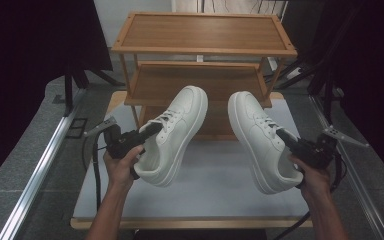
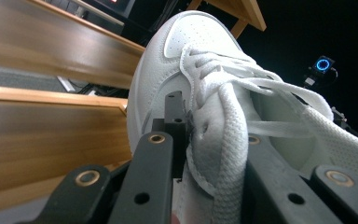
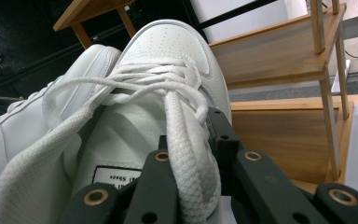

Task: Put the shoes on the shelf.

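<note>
Both forearms raised over surface. Left tool pinches left sneaker, right tool pinches right sneaker; toes point up toward shelf.

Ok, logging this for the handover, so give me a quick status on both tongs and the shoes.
Left tongs shut on left sneaker, right tongs shut on right sneaker. Both lifted, toes toward wooden rack. Nothing between.

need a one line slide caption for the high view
Two hand-held black grippers, left and right, each lift a white lace-up sneaker, left and right, before a three-tier wooden shoe rack.
</note>
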{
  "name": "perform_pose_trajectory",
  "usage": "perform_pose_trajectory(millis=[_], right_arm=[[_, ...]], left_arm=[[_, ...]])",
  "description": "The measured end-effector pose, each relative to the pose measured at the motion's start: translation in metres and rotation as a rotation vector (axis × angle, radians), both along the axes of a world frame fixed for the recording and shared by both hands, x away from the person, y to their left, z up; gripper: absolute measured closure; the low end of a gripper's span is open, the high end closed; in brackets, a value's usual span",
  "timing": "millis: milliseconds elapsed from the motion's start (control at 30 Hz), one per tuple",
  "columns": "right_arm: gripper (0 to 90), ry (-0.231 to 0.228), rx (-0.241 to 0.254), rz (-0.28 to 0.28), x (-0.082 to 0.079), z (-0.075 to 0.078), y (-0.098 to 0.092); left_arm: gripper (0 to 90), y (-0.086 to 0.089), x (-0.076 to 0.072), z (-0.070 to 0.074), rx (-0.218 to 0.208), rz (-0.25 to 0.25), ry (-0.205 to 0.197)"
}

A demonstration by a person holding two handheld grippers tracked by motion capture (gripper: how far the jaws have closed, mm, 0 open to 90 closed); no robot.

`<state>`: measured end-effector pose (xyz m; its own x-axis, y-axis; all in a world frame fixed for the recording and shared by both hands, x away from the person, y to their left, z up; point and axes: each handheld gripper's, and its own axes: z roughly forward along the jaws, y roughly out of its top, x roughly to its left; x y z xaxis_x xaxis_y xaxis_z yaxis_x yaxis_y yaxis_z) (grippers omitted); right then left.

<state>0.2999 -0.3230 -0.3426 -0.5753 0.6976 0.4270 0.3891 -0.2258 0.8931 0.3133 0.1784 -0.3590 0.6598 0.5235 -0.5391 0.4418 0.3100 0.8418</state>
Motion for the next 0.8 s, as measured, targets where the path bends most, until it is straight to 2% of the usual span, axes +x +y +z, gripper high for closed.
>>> perform_pose_trajectory(millis=[167,367,600,800], right_arm=[[83.4,-0.008,0.005,-0.001,0.005,0.006,0.007],[83.4,-0.008,0.016,-0.018,0.009,0.011,0.012],[83.3,-0.015,0.015,-0.031,0.011,0.016,0.013],[83.3,0.001,0.02,-0.062,0.02,0.02,0.015]], left_arm=[[81.7,-0.005,0.006,0.005,0.009,0.001,-0.003],[81.7,-0.01,0.011,0.008,-0.012,0.013,0.007],[81.7,-0.015,0.017,0.014,-0.007,0.023,0.007],[81.6,-0.018,0.025,0.018,-0.002,0.04,0.016]])
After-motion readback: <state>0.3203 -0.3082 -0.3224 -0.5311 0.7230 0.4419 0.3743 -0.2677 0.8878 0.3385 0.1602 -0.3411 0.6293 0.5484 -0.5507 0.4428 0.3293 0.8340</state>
